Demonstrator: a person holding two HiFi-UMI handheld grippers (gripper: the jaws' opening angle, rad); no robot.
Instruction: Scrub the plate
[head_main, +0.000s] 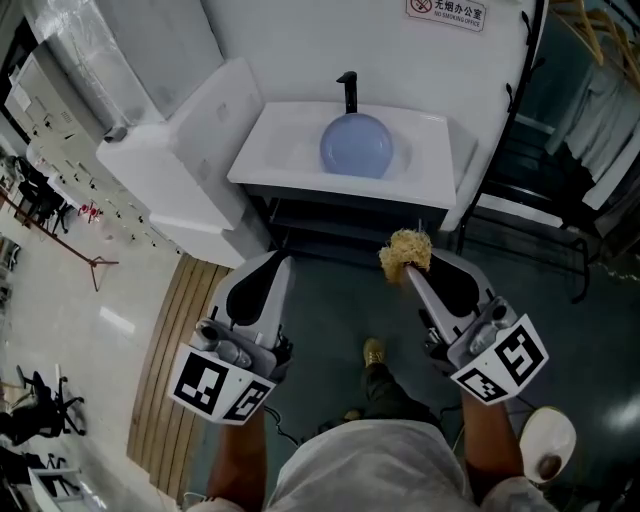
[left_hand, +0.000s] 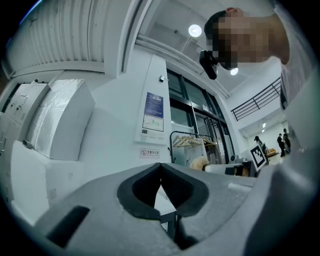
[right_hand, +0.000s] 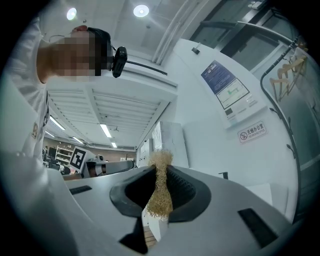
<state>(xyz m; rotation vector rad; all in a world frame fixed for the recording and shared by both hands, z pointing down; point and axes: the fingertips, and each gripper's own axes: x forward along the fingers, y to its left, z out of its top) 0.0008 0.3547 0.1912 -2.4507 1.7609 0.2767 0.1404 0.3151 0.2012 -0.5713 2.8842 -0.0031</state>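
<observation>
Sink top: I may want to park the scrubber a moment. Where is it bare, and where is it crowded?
The sink top is bare left of the blue plate, out to its left edge, and in a narrower strip right of the plate. The middle is crowded: the plate lies there, with the black faucet right behind it.

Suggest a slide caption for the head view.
Standing before a sink with a blue plate in it: right gripper clamps a straw-coloured scrubber, left gripper shut and empty.
</observation>
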